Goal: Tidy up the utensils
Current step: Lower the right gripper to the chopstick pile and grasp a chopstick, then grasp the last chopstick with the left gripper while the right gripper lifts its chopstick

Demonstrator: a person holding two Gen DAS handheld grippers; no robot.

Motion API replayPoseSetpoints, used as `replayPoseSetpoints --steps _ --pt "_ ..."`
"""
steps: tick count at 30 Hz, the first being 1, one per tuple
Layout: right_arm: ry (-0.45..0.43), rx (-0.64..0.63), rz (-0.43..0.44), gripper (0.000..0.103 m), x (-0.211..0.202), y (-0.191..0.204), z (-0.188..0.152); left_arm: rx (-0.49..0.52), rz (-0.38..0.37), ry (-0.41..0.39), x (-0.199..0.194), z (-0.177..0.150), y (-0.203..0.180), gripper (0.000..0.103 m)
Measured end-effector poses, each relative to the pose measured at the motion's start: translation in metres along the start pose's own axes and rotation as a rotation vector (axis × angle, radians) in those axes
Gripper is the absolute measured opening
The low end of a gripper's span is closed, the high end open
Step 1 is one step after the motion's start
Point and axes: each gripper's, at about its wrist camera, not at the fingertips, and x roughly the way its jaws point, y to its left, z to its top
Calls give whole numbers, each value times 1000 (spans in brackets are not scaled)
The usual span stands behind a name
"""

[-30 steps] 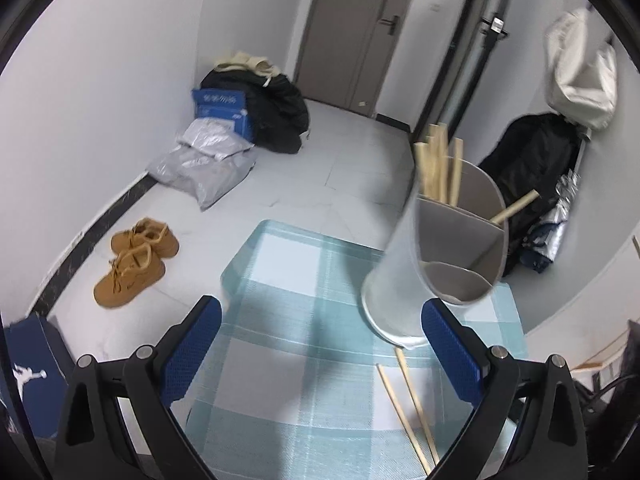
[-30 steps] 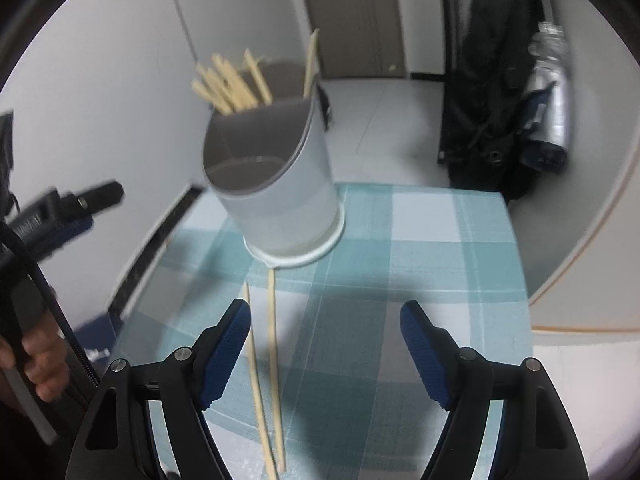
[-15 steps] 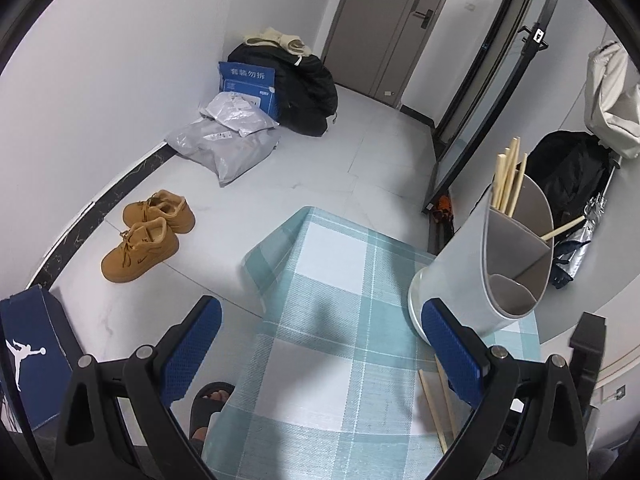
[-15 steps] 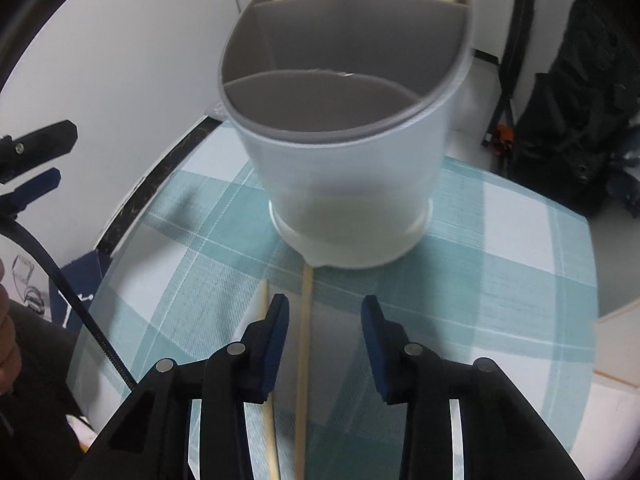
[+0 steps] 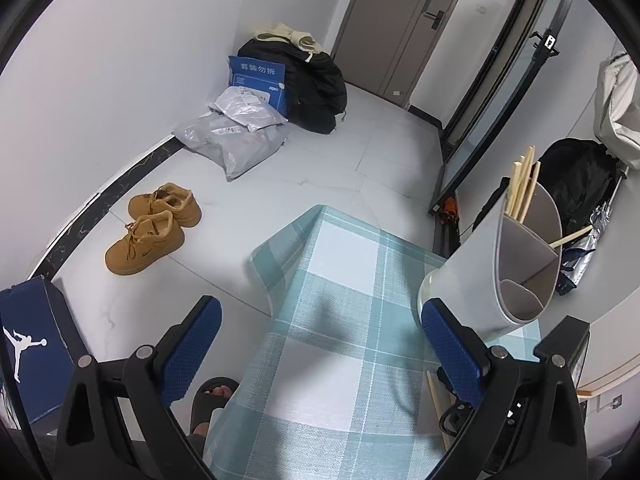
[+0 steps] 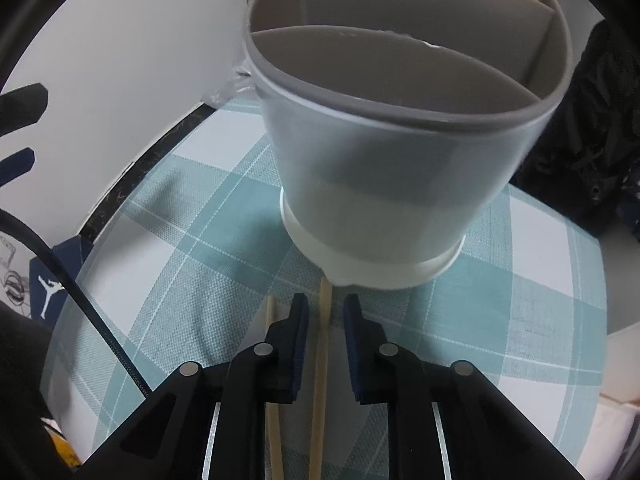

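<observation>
A white utensil holder (image 6: 392, 184) with a grey divided insert stands on the teal checked tablecloth (image 6: 180, 240). Two wooden chopsticks lie just in front of its base. My right gripper (image 6: 325, 304) points steeply down over them, jaws closing. One chopstick (image 6: 320, 380) runs between the pads with a thin gap on each side; the other chopstick (image 6: 272, 360) lies just outside the left pad. In the left wrist view my left gripper (image 5: 320, 320) hangs wide open over the cloth, holding nothing, left of the holder (image 5: 480, 280). Several chopsticks (image 5: 520, 188) stand in the holder.
Past the table's left edge the floor holds tan shoes (image 5: 152, 228), a blue shoe box (image 5: 28, 340), grey parcels (image 5: 236, 136) and a black bag (image 5: 312, 80). A foot in a black slipper (image 5: 212, 396) is beside the table. Another black bag (image 5: 580, 184) stands behind the holder.
My right gripper dropped toward the holder's base and its jaws narrowed from wide apart to a slim gap around one chopstick. My left gripper shifted, so the holder sits further right in its view.
</observation>
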Motion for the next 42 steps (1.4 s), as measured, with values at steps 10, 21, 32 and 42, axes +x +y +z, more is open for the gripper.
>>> replayPoseSetpoints --steps 10,21,32,42 --pt "-9 58 41 5 -18 -19 -9 26 20 18 3 -9 -10 99" --pt "-123 168 47 5 -57 -42 -25 88 7 18 -3 -24 -37 99" --pt "-234 347 130 5 -90 -75 -36 196 62 27 0 -46 -71 99" --pt "-340 489 241 5 -114 -109 -51 288 79 147 24 -73 -96 99"
